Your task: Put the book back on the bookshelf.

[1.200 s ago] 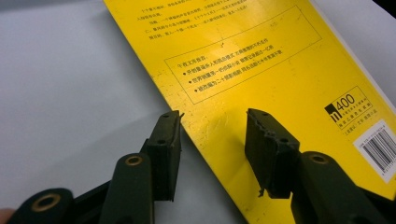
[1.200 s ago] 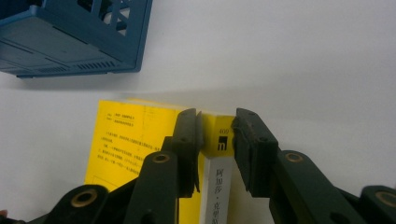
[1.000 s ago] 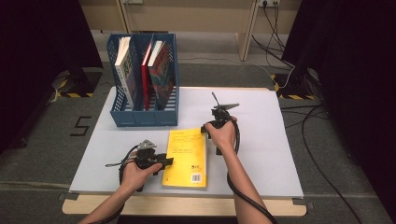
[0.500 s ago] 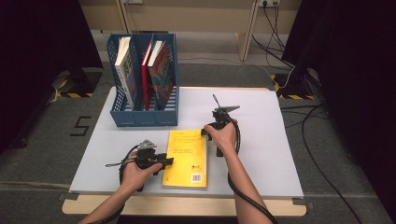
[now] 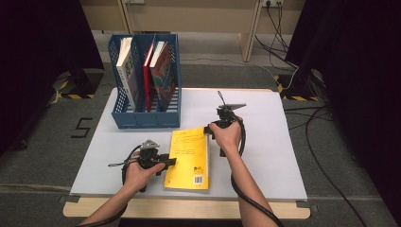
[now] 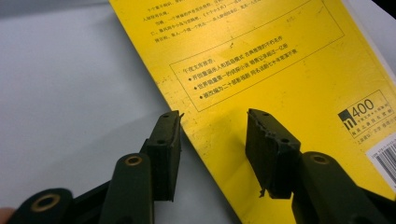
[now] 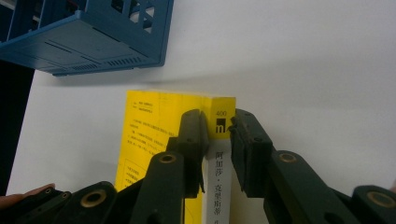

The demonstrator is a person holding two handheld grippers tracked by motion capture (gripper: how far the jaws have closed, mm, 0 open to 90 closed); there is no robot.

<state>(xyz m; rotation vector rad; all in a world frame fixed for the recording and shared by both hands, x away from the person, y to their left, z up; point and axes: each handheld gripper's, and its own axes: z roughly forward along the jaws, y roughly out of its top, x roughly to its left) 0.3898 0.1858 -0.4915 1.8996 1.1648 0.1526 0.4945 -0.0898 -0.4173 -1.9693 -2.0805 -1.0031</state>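
Lowest in the high view, two forearms come up from the bottom edge onto the pale desk (image 5: 283,156). The left hand (image 5: 137,172), lower left of centre, holds the left tool (image 5: 171,161) at the left long edge of a yellow book (image 5: 189,158) lying flat near the desk's front edge. In the left gripper view the jaws stand apart, released: one over the bare desk just beside the book's edge, the other over the yellow cover (image 6: 280,70), with the edge running between them. Whether either jaw touches the book cannot be told.

Further up, just right of centre, the right hand (image 5: 227,135) holds the right tool (image 5: 207,130) at the book's far right corner. In the right gripper view the jaws straddle the white spine (image 7: 219,158) and its yellow top patch, parted and close to each side, not visibly clenched on it.

Beyond the book, in the upper left of the high view, a blue file rack (image 5: 144,116) stands on the desk's far left part, holding three upright books (image 5: 163,71). Its corner shows in the upper left of the right gripper view. Cables (image 5: 321,123) trail on the floor at the right.
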